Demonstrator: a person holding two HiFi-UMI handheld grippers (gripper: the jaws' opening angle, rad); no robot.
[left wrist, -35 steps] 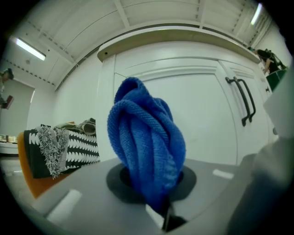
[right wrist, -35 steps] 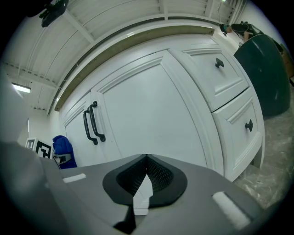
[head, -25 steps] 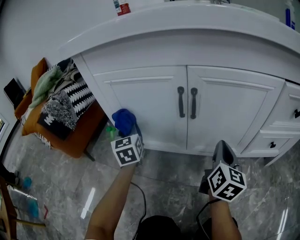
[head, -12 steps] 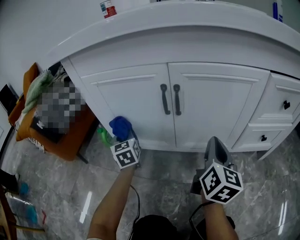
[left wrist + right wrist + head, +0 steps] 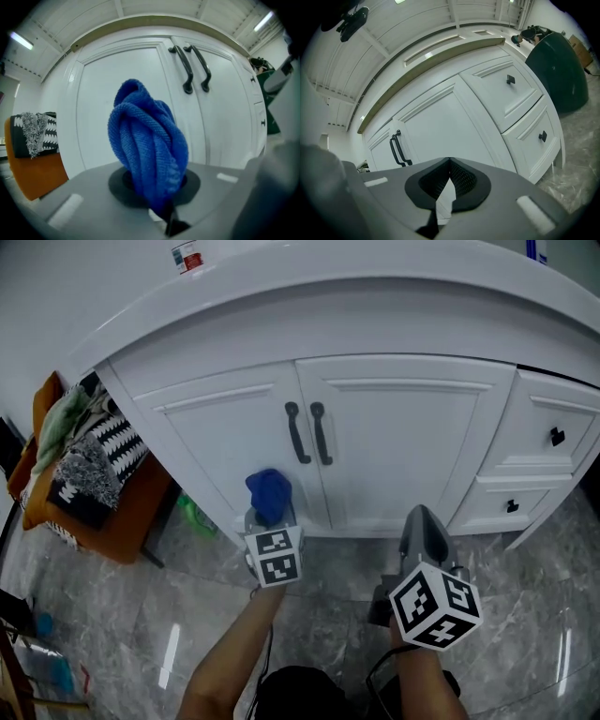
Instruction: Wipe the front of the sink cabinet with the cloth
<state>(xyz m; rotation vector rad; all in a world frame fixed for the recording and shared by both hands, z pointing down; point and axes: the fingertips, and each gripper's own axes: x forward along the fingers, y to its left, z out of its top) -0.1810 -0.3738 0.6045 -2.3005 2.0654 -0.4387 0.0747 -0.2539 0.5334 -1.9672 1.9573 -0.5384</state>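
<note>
Our left gripper (image 5: 268, 519) pinches the blue cloth (image 5: 269, 491) in its fingers, close to the left door (image 5: 216, 427). Our right gripper (image 5: 419, 517) has its fingers pressed together on nothing.

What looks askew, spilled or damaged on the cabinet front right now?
Nothing stands out. Both cabinet doors sit shut and flush, their black handles parallel, the drawers closed. The blue cloth is bunched in the left hand-held gripper. Only clutter: clothes heaped on the orange chair beside the cabinet.

Nubbly matt cloth (image 5: 147, 150) (looped terry), smooth painted cabinet front (image 5: 403, 446).
</note>
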